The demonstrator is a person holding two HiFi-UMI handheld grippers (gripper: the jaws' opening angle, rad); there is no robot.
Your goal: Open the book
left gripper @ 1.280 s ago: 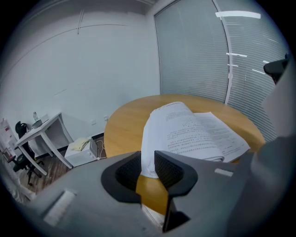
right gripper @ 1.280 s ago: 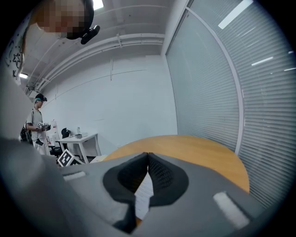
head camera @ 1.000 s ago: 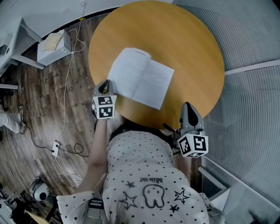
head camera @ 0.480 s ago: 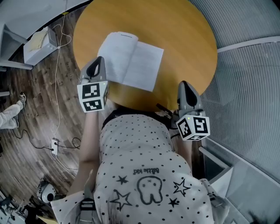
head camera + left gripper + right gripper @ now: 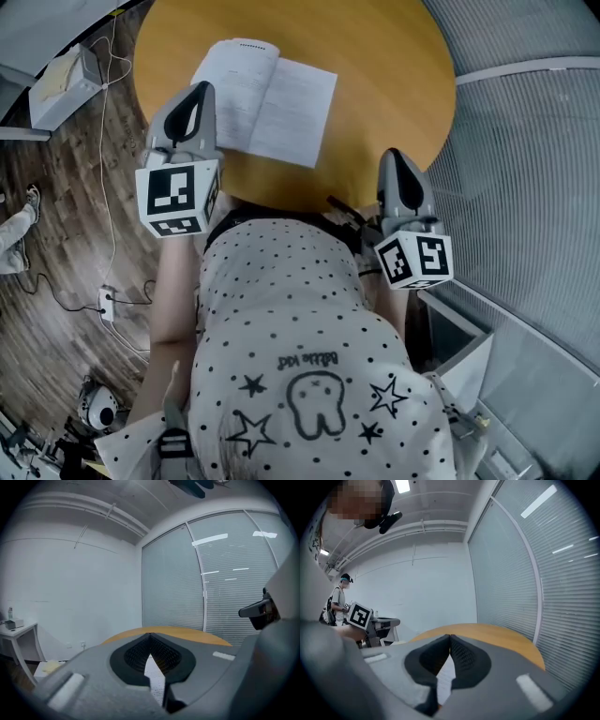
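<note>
The book [image 5: 264, 98] lies open, pages up, on the round orange table [image 5: 394, 75]. My left gripper [image 5: 199, 91] is held above the table's near left edge, just left of the book's left page, with its jaws shut and nothing in them. In the left gripper view the fingertips [image 5: 150, 637] meet, and a strip of the book [image 5: 154, 674] shows below them. My right gripper [image 5: 394, 157] is over the near right edge, apart from the book, also shut and empty. Its tips meet in the right gripper view [image 5: 450, 637], with a page [image 5: 446, 674] behind them.
A glass wall with blinds [image 5: 525, 141] runs along the right. On the wooden floor at the left are a white box [image 5: 61, 80], cables [image 5: 108, 187] and a power strip [image 5: 105, 302]. Another person [image 5: 340, 599] stands far off by a white desk.
My left gripper has risen from the table's edge beside the book and now looks larger in the head view. The right gripper has hardly moved. The book stays open.
</note>
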